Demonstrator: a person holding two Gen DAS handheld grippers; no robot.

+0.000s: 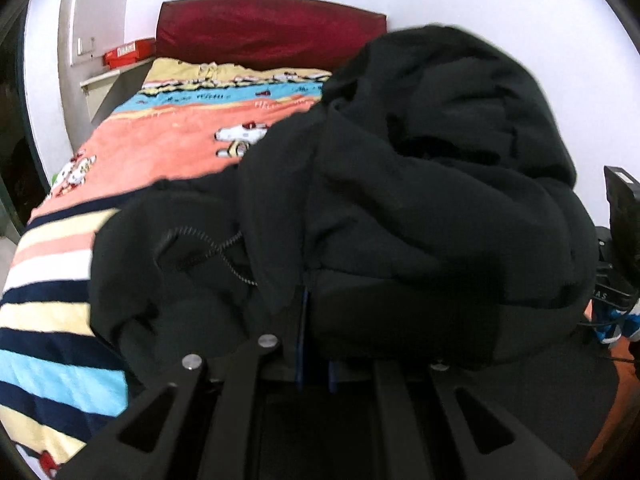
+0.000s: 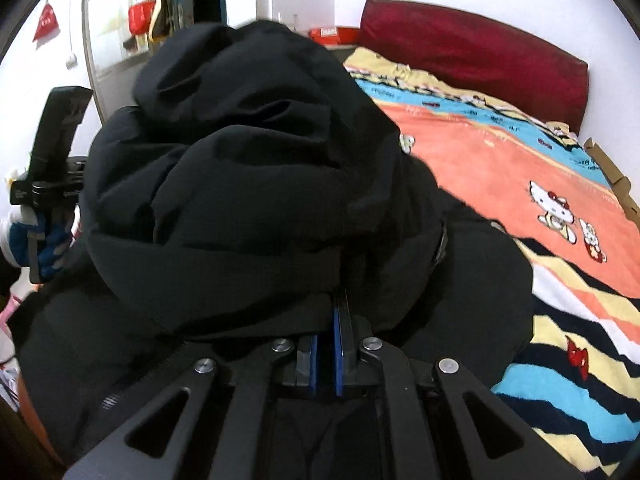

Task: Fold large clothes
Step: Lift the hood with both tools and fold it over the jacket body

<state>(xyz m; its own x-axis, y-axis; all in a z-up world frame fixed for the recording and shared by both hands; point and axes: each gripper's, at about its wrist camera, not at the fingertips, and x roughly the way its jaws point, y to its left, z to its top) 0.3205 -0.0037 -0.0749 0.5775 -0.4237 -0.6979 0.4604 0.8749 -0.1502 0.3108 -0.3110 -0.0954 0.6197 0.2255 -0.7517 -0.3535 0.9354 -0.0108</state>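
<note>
A bulky black padded jacket (image 1: 420,184) fills most of the left wrist view, bunched up over the bed. My left gripper (image 1: 310,296) is shut on a fold of it, its blue pads almost buried in the fabric. A toggle cord (image 1: 224,248) hangs at the jacket's left side. In the right wrist view the same black jacket (image 2: 248,168) rises in a heap, and my right gripper (image 2: 340,300) is shut on its lower edge. The other gripper's body (image 2: 56,152) shows at the far left there, and at the right edge (image 1: 622,232) of the left wrist view.
The bed carries a cartoon blanket (image 1: 168,140), orange with striped bands (image 2: 580,320) near the foot. A dark red headboard cushion (image 1: 264,36) leans on the white wall. A red box (image 1: 128,52) sits on a shelf beside the bed. A door (image 2: 116,24) stands behind.
</note>
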